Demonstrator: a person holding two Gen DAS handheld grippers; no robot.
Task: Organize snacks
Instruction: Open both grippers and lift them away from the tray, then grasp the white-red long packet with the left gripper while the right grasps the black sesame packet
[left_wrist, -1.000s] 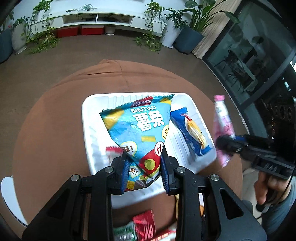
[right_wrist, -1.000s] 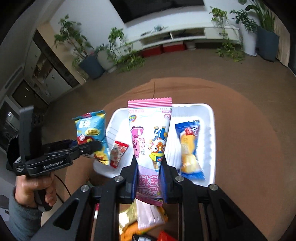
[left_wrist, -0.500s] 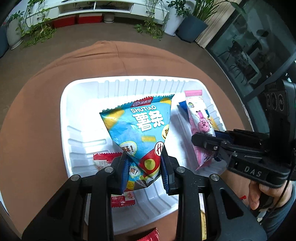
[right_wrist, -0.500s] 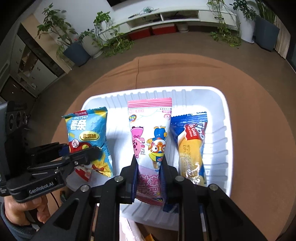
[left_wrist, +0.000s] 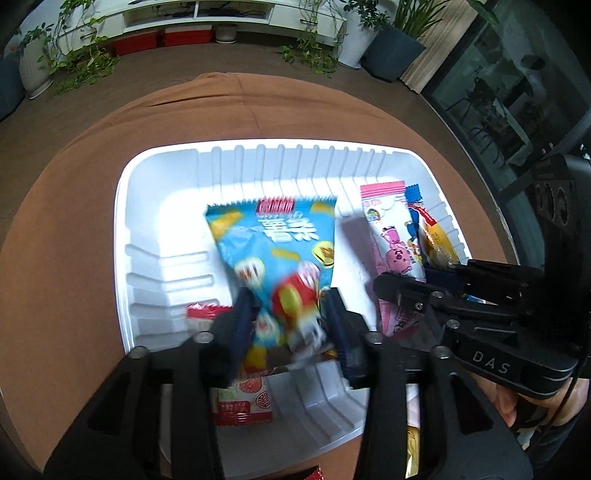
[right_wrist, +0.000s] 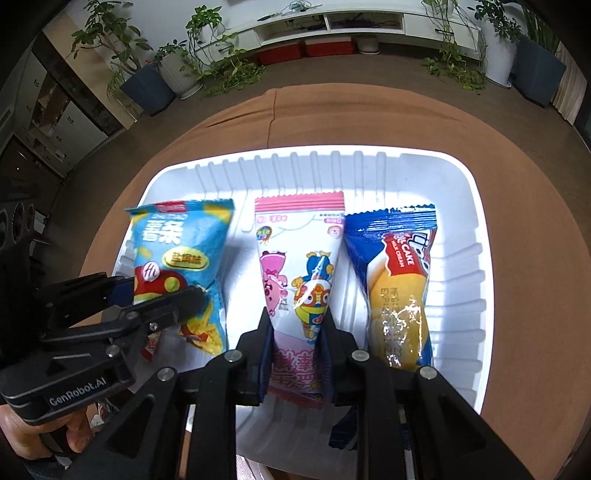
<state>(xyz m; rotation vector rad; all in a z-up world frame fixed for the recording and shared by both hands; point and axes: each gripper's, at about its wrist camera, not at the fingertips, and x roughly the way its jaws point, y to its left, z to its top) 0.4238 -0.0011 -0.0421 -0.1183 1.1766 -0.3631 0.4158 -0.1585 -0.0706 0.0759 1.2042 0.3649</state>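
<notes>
Three packets are lined up over the white tray in the middle of the right wrist view: the blue cake packet lies flat on the right side of the tray floor, apparently placed already, and the pink cartoon packet and the blue chip bag are arriving beside it. In the left wrist view a small red-and-white packet lies at the lower left of the tray, and bits of other wrappers peek out at the bottom edge, so by my reckoning there is more sorting to come. Now the left hand-held gripper: its jaws have just been opening, the chip bag is blurred between them and the pads look clear of it, so it reads as let go. The right hand-held gripper is clenched on the lower end of the pink cartoon packet, which stands between the other two, low in the tray. Both grippers point steeply down into the tray from the near side, side by side, each gripped by a hand at the frame's lower corner, over the brown tabletop.
</notes>
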